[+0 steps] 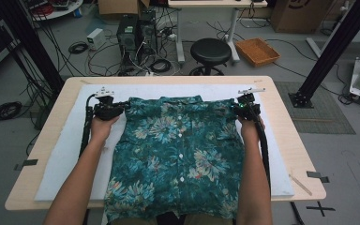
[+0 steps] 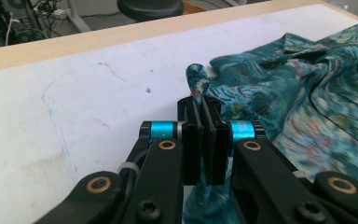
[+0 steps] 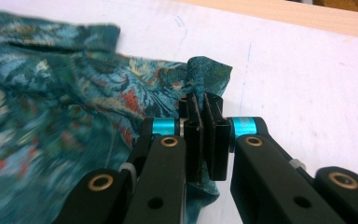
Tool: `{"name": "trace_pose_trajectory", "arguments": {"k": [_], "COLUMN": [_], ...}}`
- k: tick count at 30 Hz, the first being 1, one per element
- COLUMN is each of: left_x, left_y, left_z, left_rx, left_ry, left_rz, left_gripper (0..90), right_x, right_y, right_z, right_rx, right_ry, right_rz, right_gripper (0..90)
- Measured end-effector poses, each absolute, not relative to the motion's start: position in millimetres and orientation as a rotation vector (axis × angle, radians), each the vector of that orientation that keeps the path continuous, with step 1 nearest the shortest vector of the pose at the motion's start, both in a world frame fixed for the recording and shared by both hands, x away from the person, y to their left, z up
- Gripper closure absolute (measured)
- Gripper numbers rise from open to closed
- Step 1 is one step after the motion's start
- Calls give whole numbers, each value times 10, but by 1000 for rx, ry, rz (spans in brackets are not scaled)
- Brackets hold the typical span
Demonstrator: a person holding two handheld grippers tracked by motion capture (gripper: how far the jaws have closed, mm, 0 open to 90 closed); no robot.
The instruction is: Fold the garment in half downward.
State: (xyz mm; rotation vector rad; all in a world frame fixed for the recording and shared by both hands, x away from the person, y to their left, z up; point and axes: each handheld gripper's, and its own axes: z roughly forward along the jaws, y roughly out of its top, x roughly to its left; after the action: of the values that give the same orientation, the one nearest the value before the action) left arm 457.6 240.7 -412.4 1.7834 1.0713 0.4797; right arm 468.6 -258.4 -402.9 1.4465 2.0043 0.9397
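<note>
Shirt lies button side up on the white pad over the desk, hem toward me; left tongs clamped on one shoulder, right tongs clamped on the other; I should lift both evenly, keeping the cloth taut between them

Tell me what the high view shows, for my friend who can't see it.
A person's two hands each hold a gripper, and both grippers pinch the far corners of a teal flowered shirt lying buttoned on a white mat on a table. The left gripper and the right gripper are shut on the cloth. A black stool stands behind.
</note>
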Motion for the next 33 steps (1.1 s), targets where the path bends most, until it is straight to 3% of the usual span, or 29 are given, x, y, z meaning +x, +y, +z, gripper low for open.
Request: {"name": "trace_pose_trajectory", "arguments": {"k": [20, 33], "left_x": [3428, 2888], "left_y": [2440, 2529], "left_z": [-4136, -4239], "left_rx": [1818, 1851], "left_ry": [934, 885], "left_rz": [444, 410], "left_gripper": [871, 870], "right_x": [3485, 2875], "right_y": [-2794, -2850], "right_z": [-4033, -4076], "right_rx": [1267, 1165], "right_ry": [2024, 2075], "right_rz": [1137, 1146], "right_gripper": [881, 880]}}
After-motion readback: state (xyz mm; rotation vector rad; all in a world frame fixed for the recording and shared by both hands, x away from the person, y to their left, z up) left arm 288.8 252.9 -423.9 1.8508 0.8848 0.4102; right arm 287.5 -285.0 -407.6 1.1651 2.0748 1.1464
